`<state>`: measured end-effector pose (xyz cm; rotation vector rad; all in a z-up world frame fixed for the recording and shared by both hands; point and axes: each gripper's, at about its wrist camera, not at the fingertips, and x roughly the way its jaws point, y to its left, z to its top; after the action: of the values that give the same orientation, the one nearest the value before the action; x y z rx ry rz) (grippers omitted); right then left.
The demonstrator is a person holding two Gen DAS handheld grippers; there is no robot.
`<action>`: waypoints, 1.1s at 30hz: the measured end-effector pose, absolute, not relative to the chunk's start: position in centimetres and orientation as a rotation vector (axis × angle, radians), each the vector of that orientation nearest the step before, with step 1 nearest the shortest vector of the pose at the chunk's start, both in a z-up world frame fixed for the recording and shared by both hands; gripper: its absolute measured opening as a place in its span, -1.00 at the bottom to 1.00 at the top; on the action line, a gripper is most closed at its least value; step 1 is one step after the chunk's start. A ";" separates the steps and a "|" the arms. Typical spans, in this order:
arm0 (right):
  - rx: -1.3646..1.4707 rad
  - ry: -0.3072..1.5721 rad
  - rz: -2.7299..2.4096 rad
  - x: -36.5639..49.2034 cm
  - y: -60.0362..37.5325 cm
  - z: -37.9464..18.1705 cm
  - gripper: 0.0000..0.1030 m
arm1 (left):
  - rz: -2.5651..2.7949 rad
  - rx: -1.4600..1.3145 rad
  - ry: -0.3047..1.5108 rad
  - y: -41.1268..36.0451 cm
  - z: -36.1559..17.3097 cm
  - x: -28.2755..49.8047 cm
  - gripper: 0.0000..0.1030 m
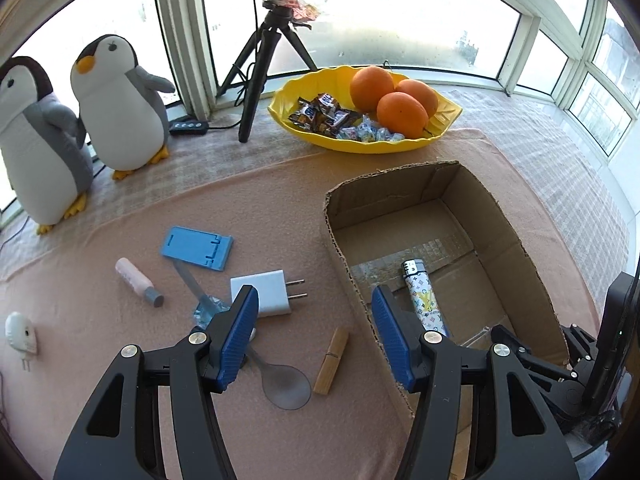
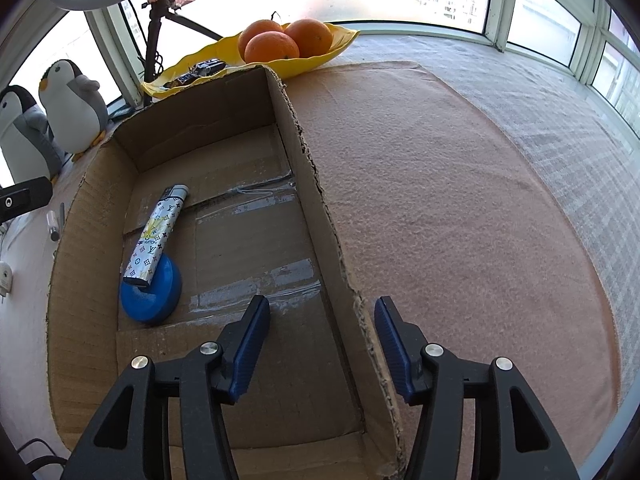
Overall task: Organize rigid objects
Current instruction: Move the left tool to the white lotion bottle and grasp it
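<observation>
The box (image 1: pixel 448 240) sits open on the pink cloth (image 1: pixel 248 208) that covers the bench. Inside it, near its left wall, a patterned lighter (image 2: pixel 158 234) lies with one end propped on a blue round lid (image 2: pixel 154 294); the rest of the box floor is bare cardboard and tape.

The left gripper (image 1: pixel 314 312) hangs over the box's left wall, jaws well apart with nothing between the pads. One finger is above the cloth, the other above the inside of the box.

The right gripper (image 2: pixel 322 322) straddles the box's right wall, jaws parted and not pressing on the cardboard, holding nothing.

Left of the box, on the cloth, lie the loose things: a white charger (image 1: pixel 266 292) closest to the wall, a clear spoon (image 1: pixel 286 388) and a small wooden block (image 1: pixel 332 362) just beside it, a blue phone stand (image 1: pixel 196 248) further out, then a pink tube (image 1: pixel 138 282), and a white plug-in device (image 1: pixel 20 334) farthest away.

Behind the box is a yellow dish (image 1: pixel 360 144) with three oranges (image 1: pixel 394 98) and wrapped sweets (image 1: pixel 324 110). Left of the dish stand a tripod (image 1: pixel 264 60) and two plush penguins (image 1: pixel 120 100) by the window.
</observation>
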<state>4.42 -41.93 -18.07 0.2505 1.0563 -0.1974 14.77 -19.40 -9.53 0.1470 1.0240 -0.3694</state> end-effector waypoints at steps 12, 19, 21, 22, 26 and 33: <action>0.246 1.061 -0.194 4.5 -41.8 -18.1 -0.02 | -0.106 -0.029 1.097 -9.2 -12.1 19.8 0.14; 0.247 1.061 -0.196 4.5 -41.8 -18.0 0.04 | -0.026 -0.161 1.162 -4.8 -13.4 23.0 0.14; 0.248 1.061 -0.196 4.5 -41.8 -18.0 0.05 | -0.008 -0.182 1.177 -4.2 -13.9 23.8 0.14; 0.248 1.061 -0.196 4.6 -41.8 -18.0 0.05 | 0.000 -0.193 1.181 -4.0 -14.2 24.0 0.13; 0.248 1.061 -0.197 4.6 -41.8 -18.0 0.05 | 0.018 -0.223 1.213 -3.7 -15.5 24.8 0.13; 0.247 1.061 -0.197 4.6 -41.8 -18.1 0.06 | 0.052 -0.187 1.219 -4.7 -17.0 25.3 0.13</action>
<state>4.57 -41.78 -18.06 0.2471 1.0613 -0.1968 25.28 -4.67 -16.95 -0.1869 1.2185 0.0516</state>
